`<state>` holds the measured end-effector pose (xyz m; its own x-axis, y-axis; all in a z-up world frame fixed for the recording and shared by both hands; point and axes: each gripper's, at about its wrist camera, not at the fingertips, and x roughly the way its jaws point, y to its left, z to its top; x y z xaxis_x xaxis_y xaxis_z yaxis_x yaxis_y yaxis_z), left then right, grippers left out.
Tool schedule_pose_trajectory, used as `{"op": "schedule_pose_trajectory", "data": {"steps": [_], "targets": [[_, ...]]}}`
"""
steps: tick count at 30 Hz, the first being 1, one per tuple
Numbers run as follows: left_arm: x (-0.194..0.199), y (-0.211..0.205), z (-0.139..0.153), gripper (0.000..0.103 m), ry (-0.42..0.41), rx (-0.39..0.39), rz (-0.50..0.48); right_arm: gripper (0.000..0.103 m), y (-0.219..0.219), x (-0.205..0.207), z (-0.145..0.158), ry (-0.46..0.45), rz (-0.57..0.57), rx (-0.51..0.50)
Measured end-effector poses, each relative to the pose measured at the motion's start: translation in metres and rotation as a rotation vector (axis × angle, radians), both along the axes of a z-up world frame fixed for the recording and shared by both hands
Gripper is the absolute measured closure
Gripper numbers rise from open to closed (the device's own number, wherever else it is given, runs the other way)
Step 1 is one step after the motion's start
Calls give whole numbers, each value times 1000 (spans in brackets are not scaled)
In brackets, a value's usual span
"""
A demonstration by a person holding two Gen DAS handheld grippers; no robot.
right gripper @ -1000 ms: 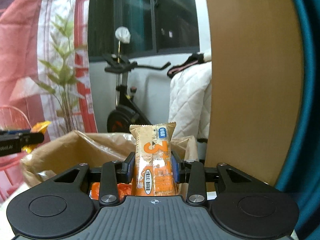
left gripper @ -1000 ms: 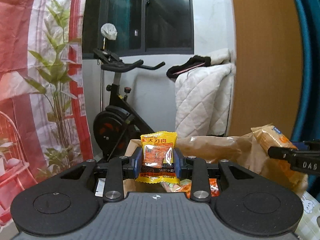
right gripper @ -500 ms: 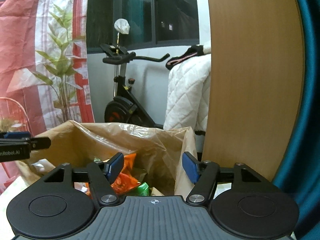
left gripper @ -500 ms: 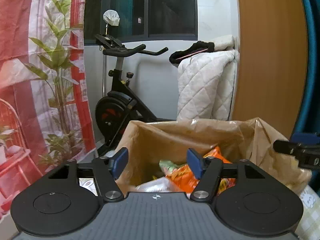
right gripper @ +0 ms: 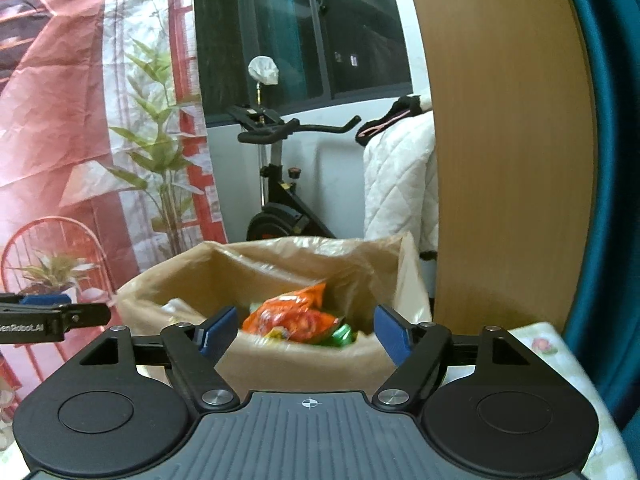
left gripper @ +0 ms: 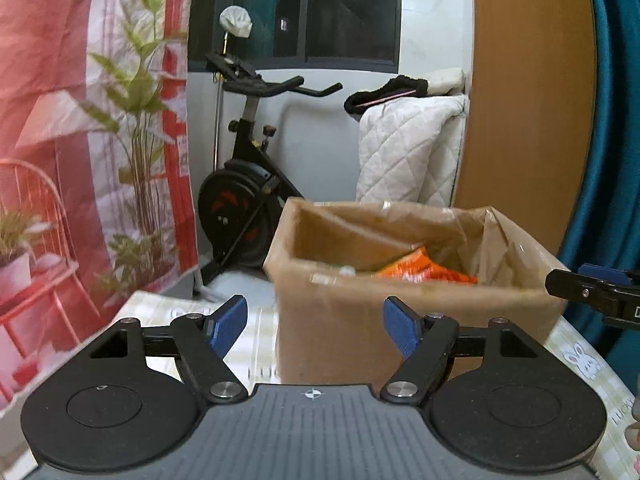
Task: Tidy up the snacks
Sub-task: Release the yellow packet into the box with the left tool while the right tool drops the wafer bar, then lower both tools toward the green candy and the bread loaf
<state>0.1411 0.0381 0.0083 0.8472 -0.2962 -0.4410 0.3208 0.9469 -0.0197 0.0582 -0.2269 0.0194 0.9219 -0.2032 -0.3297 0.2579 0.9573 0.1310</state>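
A brown paper bag [left gripper: 360,312] stands open on the table ahead of both grippers; it also shows in the right wrist view [right gripper: 280,356]. Inside it lie snack packets, an orange one [left gripper: 424,270] on top, seen also in the right wrist view [right gripper: 296,316] beside a green packet [right gripper: 340,334]. My left gripper [left gripper: 316,326] is open and empty, just short of the bag's near wall. My right gripper [right gripper: 306,334] is open and empty at the bag's near rim. Each gripper's tip shows at the edge of the other's view.
The table wears a pale checked cloth [left gripper: 168,312] with a rabbit print. Behind the bag stand an exercise bike [left gripper: 248,200], a white quilted blanket [left gripper: 408,152] and a wooden panel [left gripper: 524,100]. A red printed backdrop [left gripper: 80,120] hangs at the left.
Both grippers opened and dropped their packets, the yellow one and the orange cracker pack, into the bag. Both have since drawn back and lower, away from the bag's opening.
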Motion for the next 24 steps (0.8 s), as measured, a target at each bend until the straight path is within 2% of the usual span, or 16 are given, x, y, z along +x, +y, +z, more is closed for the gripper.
{"op": "schedule_pose_trajectory", "data": {"steps": [6,14,19,24], "targets": [[-21,25,-25,26,32,15,14,28,13,-25,-22,7,-9,56],[-21,46,-53,26,92,28,10,19,23,-40,-69,63,-16,87],[-7,56,-76,26,161,-10,4,19,26,-30,-104,152,-30,115],[5,59,-93,26,186,-11,-11,15,35,-12,-133,230,-17,153]]}}
